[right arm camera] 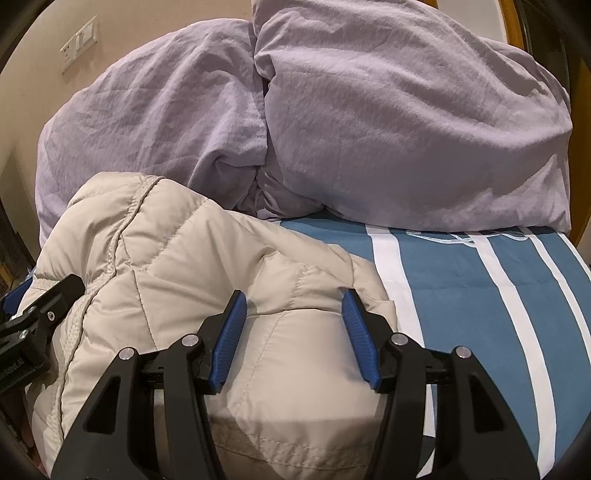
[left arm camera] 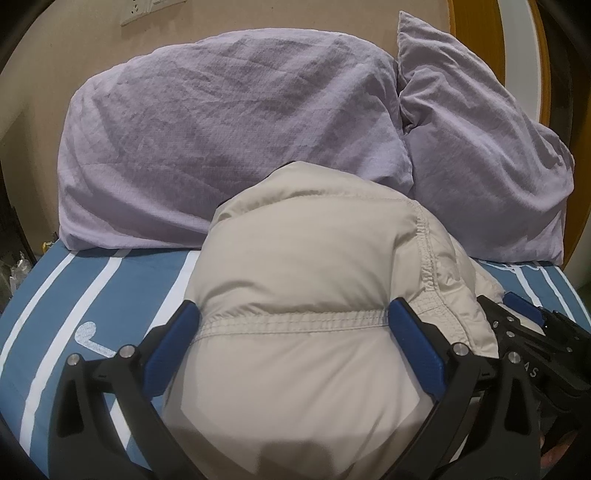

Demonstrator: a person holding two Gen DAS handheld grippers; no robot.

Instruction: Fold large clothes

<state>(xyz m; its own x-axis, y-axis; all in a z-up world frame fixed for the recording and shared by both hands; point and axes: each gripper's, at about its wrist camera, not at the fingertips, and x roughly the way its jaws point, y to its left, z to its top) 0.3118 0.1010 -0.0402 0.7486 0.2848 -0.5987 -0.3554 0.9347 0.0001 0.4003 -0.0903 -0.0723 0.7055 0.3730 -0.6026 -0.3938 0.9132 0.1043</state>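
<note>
A beige puffer jacket (left arm camera: pixel 306 258) lies bundled on the blue striped bed sheet (left arm camera: pixel 110 288), just in front of the pillows. My left gripper (left arm camera: pixel 295 317) stands wide, with the jacket's padded bulk bulging between its blue pads (left arm camera: pixel 410 325), which press on it from both sides along a stitched seam. My right gripper (right arm camera: pixel 293 306) is about half spread on the jacket's (right arm camera: pixel 192 258) right part, its pads (right arm camera: pixel 231 332) digging creases into the fabric. Each view shows the other gripper close alongside: the right one (left arm camera: pixel 535 332), the left one (right arm camera: pixel 37 314).
Two lilac pillows (left arm camera: pixel 229 140) (left arm camera: pixel 480 166) lean against the beige wall behind the jacket. A wall socket (right arm camera: pixel 79 42) is up on the left. A wooden frame (left arm camera: pixel 476 29) rises at the right. Striped sheet (right arm camera: pixel 480 295) stretches right of the jacket.
</note>
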